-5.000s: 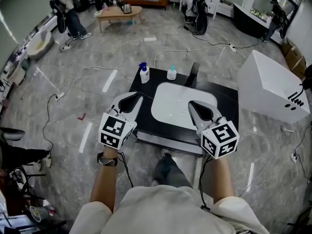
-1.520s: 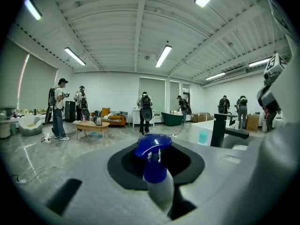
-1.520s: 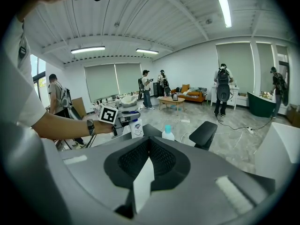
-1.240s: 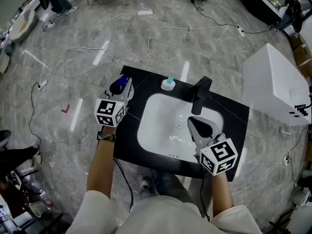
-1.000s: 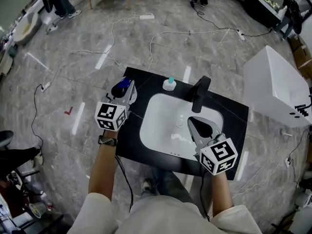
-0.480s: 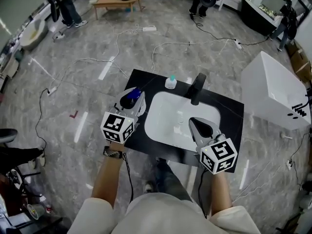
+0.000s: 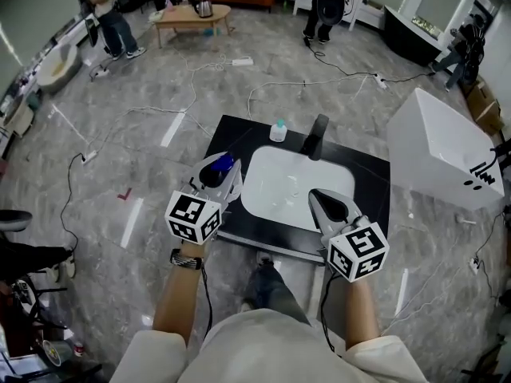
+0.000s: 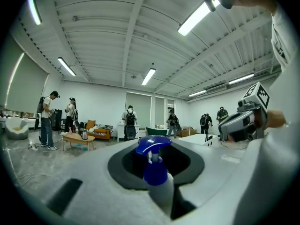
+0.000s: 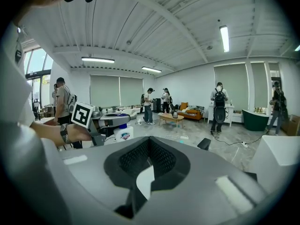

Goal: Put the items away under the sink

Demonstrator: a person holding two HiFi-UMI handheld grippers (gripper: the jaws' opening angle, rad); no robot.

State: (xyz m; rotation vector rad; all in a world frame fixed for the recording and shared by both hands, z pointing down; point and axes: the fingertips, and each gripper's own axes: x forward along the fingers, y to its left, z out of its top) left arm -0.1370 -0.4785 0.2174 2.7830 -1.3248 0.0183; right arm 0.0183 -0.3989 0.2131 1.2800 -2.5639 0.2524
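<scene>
My left gripper is shut on a white pump bottle with a blue head, held off the counter over its front left corner. In the left gripper view the bottle stands upright between the jaws of the left gripper. My right gripper hovers over the front right of the white sink basin, shut and holding nothing. From the right gripper view, the right gripper has its pads together, and the held bottle shows at the left. A small teal-capped bottle stands on the black counter behind the basin.
A black faucet rises at the basin's back edge. A large white box stands to the right of the counter. Cables run across the grey floor. People and a low wooden table are far back in the room.
Five seconds ago both grippers were empty and the blue-headed bottle stood at the counter's back left. My left gripper has since taken it and drawn it toward me. The right gripper stayed put.
</scene>
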